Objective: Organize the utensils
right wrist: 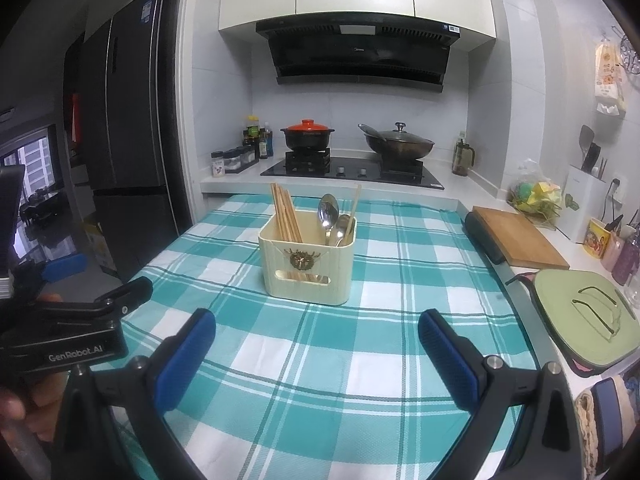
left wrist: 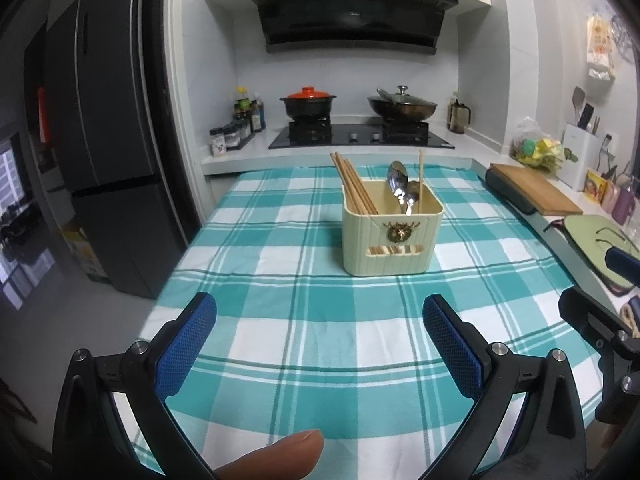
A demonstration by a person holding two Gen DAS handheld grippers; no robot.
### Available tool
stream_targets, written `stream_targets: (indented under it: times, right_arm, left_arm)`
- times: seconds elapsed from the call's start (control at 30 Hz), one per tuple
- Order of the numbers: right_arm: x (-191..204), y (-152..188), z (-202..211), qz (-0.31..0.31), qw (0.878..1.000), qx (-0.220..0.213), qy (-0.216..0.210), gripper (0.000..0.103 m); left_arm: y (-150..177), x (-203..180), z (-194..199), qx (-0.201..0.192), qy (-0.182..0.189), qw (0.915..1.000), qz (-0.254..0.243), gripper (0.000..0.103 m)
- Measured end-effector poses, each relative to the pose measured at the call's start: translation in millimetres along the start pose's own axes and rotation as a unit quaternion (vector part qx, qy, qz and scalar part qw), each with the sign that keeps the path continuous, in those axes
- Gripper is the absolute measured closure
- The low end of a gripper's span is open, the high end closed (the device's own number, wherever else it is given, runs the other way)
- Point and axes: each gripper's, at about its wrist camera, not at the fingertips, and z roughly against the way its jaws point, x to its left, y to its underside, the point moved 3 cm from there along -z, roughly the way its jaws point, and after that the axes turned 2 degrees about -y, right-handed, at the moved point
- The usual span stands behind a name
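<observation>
The words "GenRobot.AI" are written in white on the black left gripper (right wrist: 64,344). No other words are big enough to read.

Both views are lit dimly and evenly from overhead, with soft shadows. Glare is seen on the spoons (left wrist: 401,188). Straight lines are bent near the edges, and the corners are darkened by vignetting.
</observation>
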Motion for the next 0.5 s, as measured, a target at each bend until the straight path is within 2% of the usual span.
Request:
stream_targets:
  times: [0.5]
  right_arm:
    - [3.0, 1.9, 1.7, 0.004, 1.000, 0.002, 0.000, 0.000]
  left_arm:
    - [-0.4, -0.9, 1.2, 0.006, 0.000, 1.0000, -0.006, 0.000]
